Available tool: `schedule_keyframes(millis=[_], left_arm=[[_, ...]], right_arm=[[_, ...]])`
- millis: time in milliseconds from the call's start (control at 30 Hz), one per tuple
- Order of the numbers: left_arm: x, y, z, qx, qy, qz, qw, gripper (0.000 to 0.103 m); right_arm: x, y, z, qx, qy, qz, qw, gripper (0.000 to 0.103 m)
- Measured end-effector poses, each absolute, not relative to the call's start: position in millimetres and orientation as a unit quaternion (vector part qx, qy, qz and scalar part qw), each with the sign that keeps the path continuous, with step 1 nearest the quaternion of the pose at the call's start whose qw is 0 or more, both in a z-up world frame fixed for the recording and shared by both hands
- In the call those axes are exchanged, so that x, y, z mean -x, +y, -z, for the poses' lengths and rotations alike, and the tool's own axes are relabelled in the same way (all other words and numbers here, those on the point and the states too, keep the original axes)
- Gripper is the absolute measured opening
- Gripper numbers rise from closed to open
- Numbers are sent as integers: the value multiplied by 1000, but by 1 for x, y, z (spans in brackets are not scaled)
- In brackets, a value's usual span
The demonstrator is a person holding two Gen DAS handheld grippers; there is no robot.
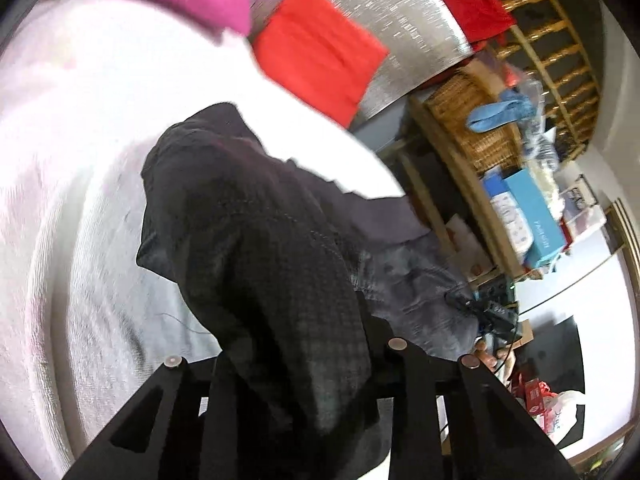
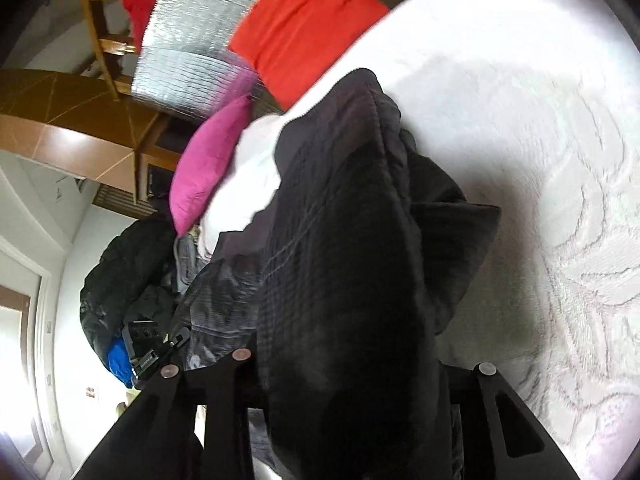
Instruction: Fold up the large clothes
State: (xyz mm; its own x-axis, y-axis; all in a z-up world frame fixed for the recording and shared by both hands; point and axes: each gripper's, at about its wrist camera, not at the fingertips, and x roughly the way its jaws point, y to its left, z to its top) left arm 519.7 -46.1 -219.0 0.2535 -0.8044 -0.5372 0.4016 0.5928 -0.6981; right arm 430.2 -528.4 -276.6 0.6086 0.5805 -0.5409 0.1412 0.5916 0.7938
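Note:
A large dark checked garment (image 1: 256, 220) lies bunched on a white bedspread (image 1: 80, 160). Its near end rises up between the black fingers of my left gripper (image 1: 304, 360), which is shut on the cloth. In the right wrist view the same garment (image 2: 344, 200) runs up into my right gripper (image 2: 344, 364), likewise shut on a thick fold. A grey lining (image 1: 420, 280) hangs stretched between the two grips. The right gripper (image 1: 492, 316) shows at the lining's far edge in the left wrist view, with a hand (image 1: 488, 356) under it. The cloth hides both sets of pads.
A pink pillow (image 2: 208, 164) and a red cushion (image 2: 308, 24) lie at the head of the bed (image 2: 520, 120). A wicker basket (image 1: 472, 120) and a shelf with boxes (image 1: 532, 216) stand beside the bed. A heap of black clothing (image 2: 116, 280) sits off the other side.

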Motion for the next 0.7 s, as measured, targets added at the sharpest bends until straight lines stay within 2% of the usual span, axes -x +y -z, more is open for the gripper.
schedule_keyframes(millis=[133,300,400,433,500,533,567,700], left_arm=[[-504,-49,197,207,448,404,771,27],[-490,-45,196,206,449,402,771,27],[-500,-42,222,209,498,362,760,30],[-507,-39,239,203,530,335,752,36],[-517,-33,263,212,575,289,735,48],[-520,-32,268,214,587,280,729,57],[-523,-30,271,212,595,266,728,63],[-527,-31,257,197,591,239,745,64]], right_arm=[[-422,-522,256,-417,411,-146,797,36],[-405,-523,241,-404,402,-148,808,35],[-407,-528,264,-421,420,-129,794,35],[-408,-531,276,-424,433,-116,787,36],[-412,-542,308,-464,463,-86,750,48],[-414,-546,317,-470,476,-80,739,62],[-415,-551,323,-473,483,-69,733,67],[-410,-568,304,-477,473,-43,739,67]])
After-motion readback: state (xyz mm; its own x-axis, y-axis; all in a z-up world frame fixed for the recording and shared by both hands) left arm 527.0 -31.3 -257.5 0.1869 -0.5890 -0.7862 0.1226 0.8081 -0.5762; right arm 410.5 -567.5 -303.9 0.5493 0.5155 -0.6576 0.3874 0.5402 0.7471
